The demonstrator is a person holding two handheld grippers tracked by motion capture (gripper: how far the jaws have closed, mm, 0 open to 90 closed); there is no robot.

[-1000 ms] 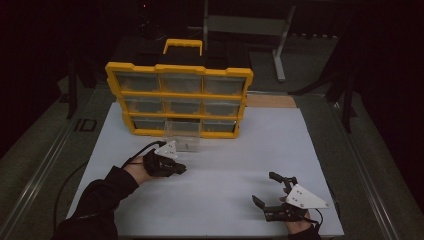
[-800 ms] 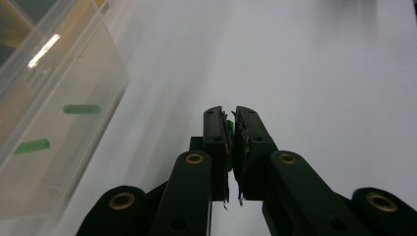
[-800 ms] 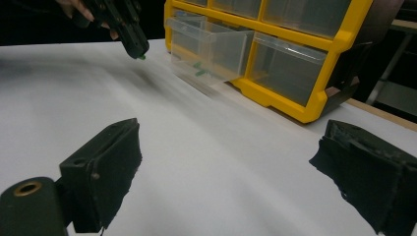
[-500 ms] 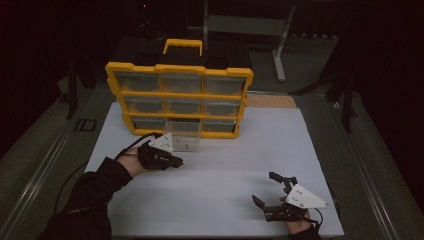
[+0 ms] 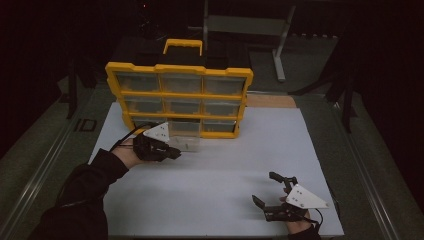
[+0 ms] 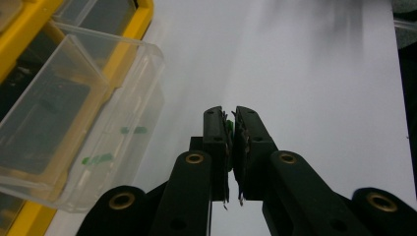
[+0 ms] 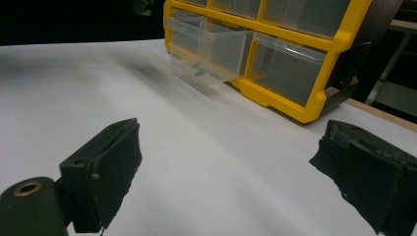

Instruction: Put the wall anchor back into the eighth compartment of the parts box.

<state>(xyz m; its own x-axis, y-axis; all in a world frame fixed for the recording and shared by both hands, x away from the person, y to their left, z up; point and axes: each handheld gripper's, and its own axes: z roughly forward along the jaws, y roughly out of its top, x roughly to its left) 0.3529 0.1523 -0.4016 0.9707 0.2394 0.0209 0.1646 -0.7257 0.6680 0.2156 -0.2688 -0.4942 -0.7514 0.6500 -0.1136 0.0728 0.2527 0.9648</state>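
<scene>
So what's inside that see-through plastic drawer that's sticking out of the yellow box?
Inside the pulled-out clear plastic drawer lie a few small green pieces. They're too blurry to identify, and the drawer's back end stays hidden within the yellow organizer box.

The organizer (image 5: 179,95) has a yellow plastic frame with a smooth, slightly glossy finish, and its drawers are clear, see-through plastic. The pulled-out drawer (image 6: 83,123) looks thin-walled and glossy, with soft reflections along its rim. The surface (image 5: 220,170) is covered by a white, matt sheet, smooth and even. The left gripper (image 6: 231,142) is black matt plastic with brass-coloured metal rivets at its joints. The jaws of the right gripper (image 7: 231,167) carry black pads with a rough, worn-looking texture. A pale grey, matt plate (image 5: 306,196) sits on top of it.
</scene>
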